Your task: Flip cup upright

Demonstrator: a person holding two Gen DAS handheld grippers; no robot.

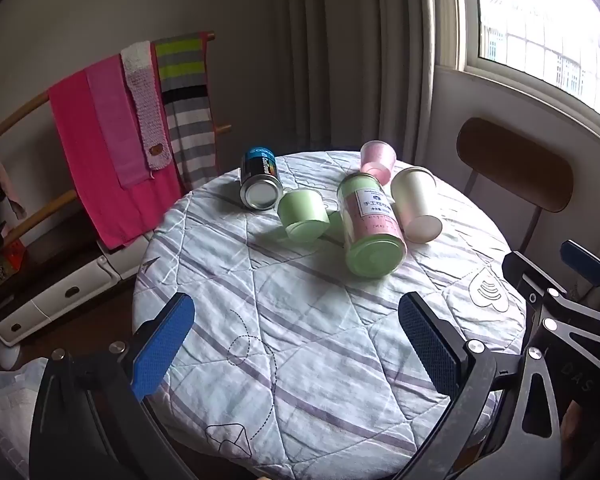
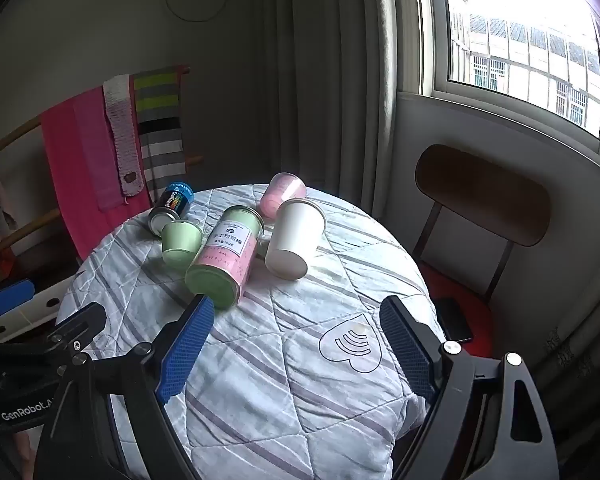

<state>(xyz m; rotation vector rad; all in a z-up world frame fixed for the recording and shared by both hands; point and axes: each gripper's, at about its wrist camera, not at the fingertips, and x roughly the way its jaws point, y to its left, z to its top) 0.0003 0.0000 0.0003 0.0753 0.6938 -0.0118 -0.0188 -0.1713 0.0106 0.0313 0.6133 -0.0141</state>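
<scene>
On a round quilted table lie several containers on their sides. A white paper cup lies with its base toward me. A pale green cup lies to its left. A pink cup lies at the far edge. My left gripper is open and empty above the near table. My right gripper is open and empty, short of the white cup.
A green-and-pink labelled jar lies between the green and white cups. A dark can lies at the far left. A wooden chair stands to the right under the window. A rack with towels stands to the left.
</scene>
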